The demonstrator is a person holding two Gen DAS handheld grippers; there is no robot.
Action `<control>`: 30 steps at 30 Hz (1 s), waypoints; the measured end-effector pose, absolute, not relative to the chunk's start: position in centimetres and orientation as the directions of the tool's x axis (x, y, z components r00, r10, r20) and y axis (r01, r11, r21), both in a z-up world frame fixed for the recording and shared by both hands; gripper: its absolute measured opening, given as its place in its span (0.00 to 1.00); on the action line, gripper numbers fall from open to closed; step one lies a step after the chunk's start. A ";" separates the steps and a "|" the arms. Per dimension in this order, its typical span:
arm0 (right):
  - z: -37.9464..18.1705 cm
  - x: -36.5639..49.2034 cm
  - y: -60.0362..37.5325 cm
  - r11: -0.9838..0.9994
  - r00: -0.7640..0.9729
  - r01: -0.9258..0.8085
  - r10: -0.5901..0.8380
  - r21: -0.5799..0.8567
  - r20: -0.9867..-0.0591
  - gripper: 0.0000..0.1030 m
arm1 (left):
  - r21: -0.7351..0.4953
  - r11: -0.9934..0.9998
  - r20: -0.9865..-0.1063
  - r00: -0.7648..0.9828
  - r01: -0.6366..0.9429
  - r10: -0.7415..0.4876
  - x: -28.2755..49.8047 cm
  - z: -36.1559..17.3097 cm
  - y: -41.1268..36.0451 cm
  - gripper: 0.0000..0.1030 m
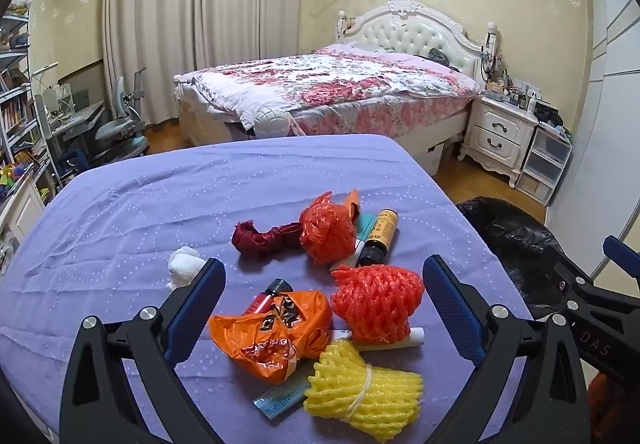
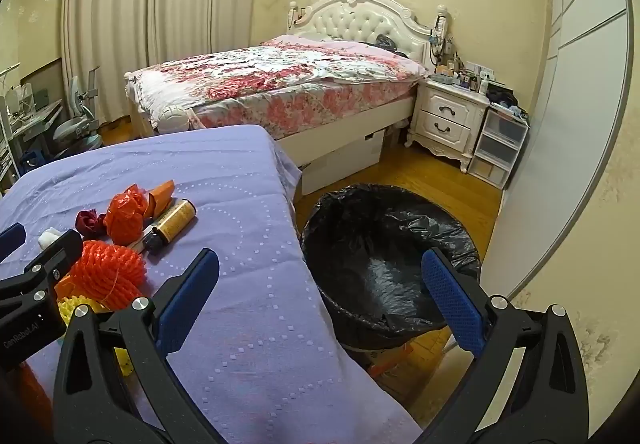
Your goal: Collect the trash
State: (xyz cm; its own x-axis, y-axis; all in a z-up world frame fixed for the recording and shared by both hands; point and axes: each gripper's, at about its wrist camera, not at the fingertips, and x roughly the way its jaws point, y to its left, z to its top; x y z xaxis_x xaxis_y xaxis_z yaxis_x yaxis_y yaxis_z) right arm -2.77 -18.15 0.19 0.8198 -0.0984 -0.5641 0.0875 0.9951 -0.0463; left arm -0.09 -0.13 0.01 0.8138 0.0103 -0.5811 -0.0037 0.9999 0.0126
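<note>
Trash lies on a purple-covered table: an orange wrapper, a red foam net, a yellow foam net, an orange-red bag, a brown bottle, a dark red cloth and a white tissue. My left gripper is open and empty, above the wrapper and the red net. My right gripper is open and empty, over the table's right edge beside a bin lined with a black bag. The red net and the bottle also show in the right wrist view.
A bed with a floral cover stands behind the table. A white nightstand and plastic drawers stand at its right. A desk, a chair and shelves stand at the left. A small red bottle and a blue tube lie by the wrapper.
</note>
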 end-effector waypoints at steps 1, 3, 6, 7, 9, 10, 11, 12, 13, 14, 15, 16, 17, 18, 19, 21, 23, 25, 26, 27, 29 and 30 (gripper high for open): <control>0.2 -2.8 -18.2 0.995 0.820 0.086 -0.098 -0.047 -0.564 0.96 | 0.018 1.000 -0.579 0.815 -0.005 0.015 -0.1 0.0 -0.2 0.93; 0.2 -2.9 -18.1 0.995 0.821 0.082 -0.096 -0.049 -0.563 0.96 | 0.022 1.000 -0.577 0.816 -0.008 0.020 -0.2 0.0 -0.4 0.93; 0.4 -3.0 -18.0 0.996 0.823 0.073 -0.090 -0.053 -0.560 0.96 | -0.013 1.000 -0.585 0.811 0.006 -0.013 0.1 -0.1 -0.1 0.93; 0.4 -3.1 -18.0 0.996 0.824 0.070 -0.089 -0.055 -0.559 0.96 | -0.014 1.000 -0.586 0.810 0.007 -0.013 0.1 -0.1 -0.2 0.93; 0.2 -2.7 -18.4 0.994 0.815 0.094 -0.104 -0.047 -0.570 0.96 | -0.016 1.000 -0.588 0.809 0.005 -0.014 -0.1 -0.2 -0.3 0.93; 0.1 -2.7 -18.4 0.994 0.815 0.094 -0.104 -0.047 -0.570 0.96 | -0.018 1.000 -0.589 0.808 0.005 -0.015 -0.1 -0.2 -0.3 0.93; 0.1 -2.7 -18.3 0.995 0.815 0.093 -0.103 -0.047 -0.570 0.96 | -0.020 1.000 -0.589 0.808 0.006 -0.017 -0.1 -0.3 -0.3 0.93; 0.1 -2.7 -18.3 0.995 0.814 0.091 -0.101 -0.045 -0.571 0.96 | -0.021 1.000 -0.589 0.808 0.007 -0.018 -0.1 -0.3 -0.3 0.93; 0.0 -2.7 -18.3 0.995 0.814 0.089 -0.099 -0.044 -0.573 0.96 | -0.022 1.000 -0.588 0.809 0.008 -0.019 -0.1 -0.3 -0.3 0.93; 0.3 -2.8 -18.5 0.994 0.815 0.094 -0.104 -0.047 -0.570 0.96 | -0.023 1.000 -0.587 0.809 0.007 -0.019 -0.1 -0.3 -0.3 0.93; 0.3 -2.8 -18.4 0.994 0.816 0.095 -0.105 -0.048 -0.569 0.96 | -0.018 1.000 -0.587 0.810 0.004 -0.013 0.2 -0.3 -0.3 0.93; 0.2 -2.9 -18.4 0.994 0.815 0.096 -0.106 -0.048 -0.569 0.96 | -0.016 1.000 -0.586 0.810 0.004 -0.013 0.3 -0.3 -0.4 0.93; 0.3 -2.8 -18.5 0.994 0.815 0.096 -0.106 -0.048 -0.569 0.96 | -0.011 1.000 -0.584 0.812 0.002 -0.008 0.2 0.0 -0.5 0.93; 0.2 -2.6 -18.9 0.994 0.815 0.097 -0.107 -0.047 -0.569 0.96 | -0.010 1.000 -0.583 0.812 0.001 -0.007 0.3 0.0 -0.5 0.93; 0.2 -2.6 -18.9 0.994 0.815 0.097 -0.107 -0.048 -0.569 0.96 | -0.010 1.000 -0.583 0.812 0.001 -0.007 0.3 0.0 -0.6 0.93; 0.1 -2.3 -19.3 0.994 0.815 0.099 -0.109 -0.048 -0.569 0.96 | -0.013 1.000 -0.583 0.812 0.002 -0.010 0.2 0.1 -0.5 0.93; 0.1 -2.3 -19.3 0.994 0.815 0.099 -0.109 -0.048 -0.569 0.96 | -0.012 1.000 -0.583 0.812 0.002 -0.009 0.1 0.2 -0.5 0.93; 0.3 -2.8 -19.6 0.994 0.815 0.101 -0.107 -0.044 -0.570 0.96 | -0.014 1.000 -0.583 0.812 0.003 -0.010 0.1 0.2 -0.4 0.93; 0.2 -2.8 -19.5 0.993 0.814 0.106 -0.111 -0.042 -0.571 0.96 | -0.014 1.000 -0.584 0.812 0.004 -0.011 0.1 0.2 -0.4 0.93; 0.2 -2.7 -19.5 0.993 0.813 0.109 -0.113 -0.042 -0.571 0.96 | -0.014 1.000 -0.585 0.811 0.005 -0.013 0.1 0.1 -0.4 0.93; 0.2 -2.6 -19.6 0.993 0.812 0.110 -0.115 -0.043 -0.572 0.96 | -0.015 1.000 -0.586 0.810 0.006 -0.013 0.2 0.1 -0.4 0.93; 0.1 -2.7 -19.6 0.993 0.813 0.110 -0.115 -0.043 -0.571 0.96 | -0.015 1.000 -0.587 0.810 0.006 -0.013 0.2 0.0 -0.4 0.93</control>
State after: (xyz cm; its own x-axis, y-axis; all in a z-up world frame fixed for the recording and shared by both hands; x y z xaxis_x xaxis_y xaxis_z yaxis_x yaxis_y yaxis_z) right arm -2.66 -19.60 0.14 0.8126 -0.1147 -0.5715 0.1100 0.9930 -0.0429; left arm 0.19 -0.42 0.04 0.8098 -0.0133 -0.5865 0.0056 0.9999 -0.0149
